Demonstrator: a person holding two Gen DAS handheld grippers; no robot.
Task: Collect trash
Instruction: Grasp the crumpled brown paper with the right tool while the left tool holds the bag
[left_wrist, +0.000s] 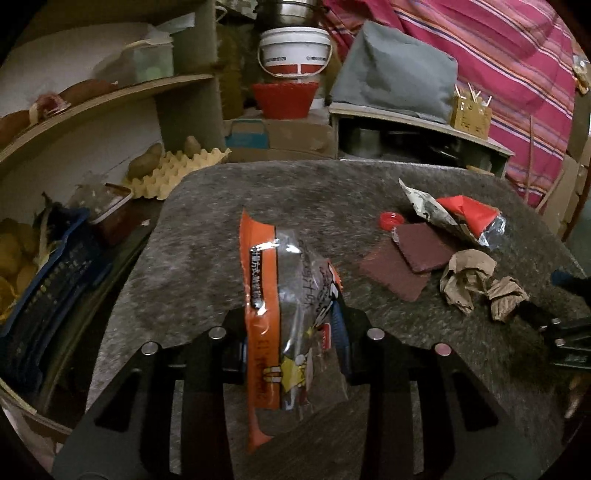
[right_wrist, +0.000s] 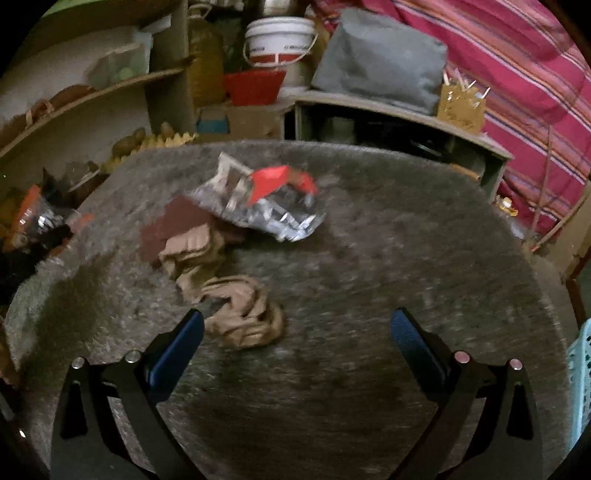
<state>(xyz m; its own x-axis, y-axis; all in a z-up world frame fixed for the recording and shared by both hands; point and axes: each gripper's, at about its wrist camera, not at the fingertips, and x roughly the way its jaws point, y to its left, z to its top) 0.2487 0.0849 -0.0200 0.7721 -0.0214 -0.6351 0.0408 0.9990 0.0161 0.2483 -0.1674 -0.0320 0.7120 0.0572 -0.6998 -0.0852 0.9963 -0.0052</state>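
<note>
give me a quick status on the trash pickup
Left gripper shut on orange wrapper. Right gripper open beside crumpled paper. Nothing blocking.

Our left gripper (left_wrist: 291, 332) points forward and downward, its black linkage arms spread low across the left wrist view. Its jaws stand narrow, pressed from both sides on an orange and clear wrapper (left_wrist: 280, 314) that rises between them. Our right gripper (right_wrist: 297, 332) also tilts forward and down, with its jaws spread wide and nothing between them. Its blue-padded left finger (right_wrist: 177, 350) reaches close beside a crumpled brown paper (right_wrist: 243, 317), while the other finger stands well apart. In the left wrist view, the tip of our right gripper shows at the far right edge.
</note>
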